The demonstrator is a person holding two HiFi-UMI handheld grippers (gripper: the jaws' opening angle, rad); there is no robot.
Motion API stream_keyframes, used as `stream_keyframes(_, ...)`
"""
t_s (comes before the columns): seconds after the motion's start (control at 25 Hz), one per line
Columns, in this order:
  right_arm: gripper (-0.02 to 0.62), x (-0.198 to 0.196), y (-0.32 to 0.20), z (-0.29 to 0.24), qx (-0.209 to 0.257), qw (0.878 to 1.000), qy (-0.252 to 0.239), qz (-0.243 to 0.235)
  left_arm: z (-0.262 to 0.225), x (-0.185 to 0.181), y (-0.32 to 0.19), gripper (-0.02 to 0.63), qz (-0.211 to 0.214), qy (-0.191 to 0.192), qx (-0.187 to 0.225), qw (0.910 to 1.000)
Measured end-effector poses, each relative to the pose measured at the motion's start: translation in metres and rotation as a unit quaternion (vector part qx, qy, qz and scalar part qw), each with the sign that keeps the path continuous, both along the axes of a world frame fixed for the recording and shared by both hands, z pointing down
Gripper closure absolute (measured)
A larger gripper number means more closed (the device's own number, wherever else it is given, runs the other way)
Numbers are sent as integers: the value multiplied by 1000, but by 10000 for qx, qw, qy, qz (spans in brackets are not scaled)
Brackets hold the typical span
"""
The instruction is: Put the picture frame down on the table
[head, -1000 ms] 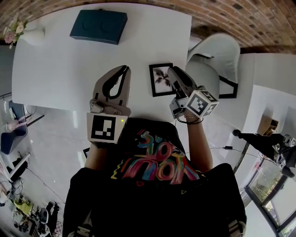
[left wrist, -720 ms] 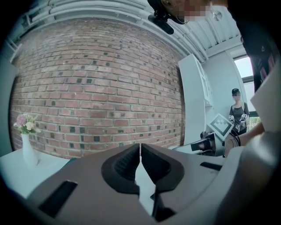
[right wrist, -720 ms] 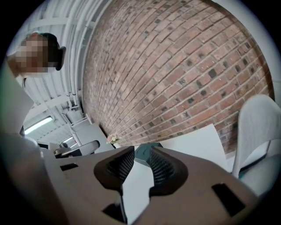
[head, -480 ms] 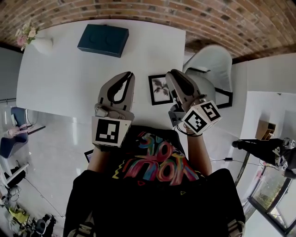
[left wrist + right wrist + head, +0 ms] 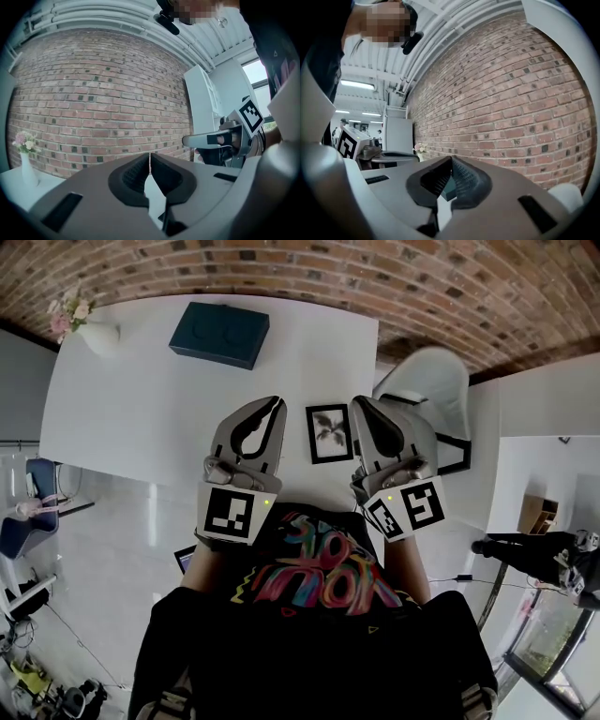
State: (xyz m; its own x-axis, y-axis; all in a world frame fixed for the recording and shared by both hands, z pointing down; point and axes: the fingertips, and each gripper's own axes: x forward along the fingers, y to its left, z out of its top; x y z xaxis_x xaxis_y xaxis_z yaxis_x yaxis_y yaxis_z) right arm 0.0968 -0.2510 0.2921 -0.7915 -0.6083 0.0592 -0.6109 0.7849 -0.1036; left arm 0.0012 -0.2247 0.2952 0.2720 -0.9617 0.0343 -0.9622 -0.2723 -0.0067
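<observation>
Picture frame (image 5: 329,433): small, black border, white mat, dark leaf-like print. Lies flat, face up, on the white counter (image 5: 141,409) near its front edge, toward the right side, long side running away from the person.

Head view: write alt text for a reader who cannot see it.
A black picture frame lies flat on a white table, seen between the left gripper and right gripper, both shut and empty; the right one's fingers have just closed on nothing. A dark blue box and a vase of flowers sit farther back.
</observation>
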Motion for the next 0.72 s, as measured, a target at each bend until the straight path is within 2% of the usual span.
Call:
stream_keyframes(0.24, 574, -2, 13, 4, 86, 9995, 300, -106, 0, 2, 5, 575, 68, -20, -20, 10000)
stream_keyframes(0.72, 575, -8, 11, 8, 35, 9990, 397, -181, 1, -4, 0, 575, 39, 91, -19, 9999)
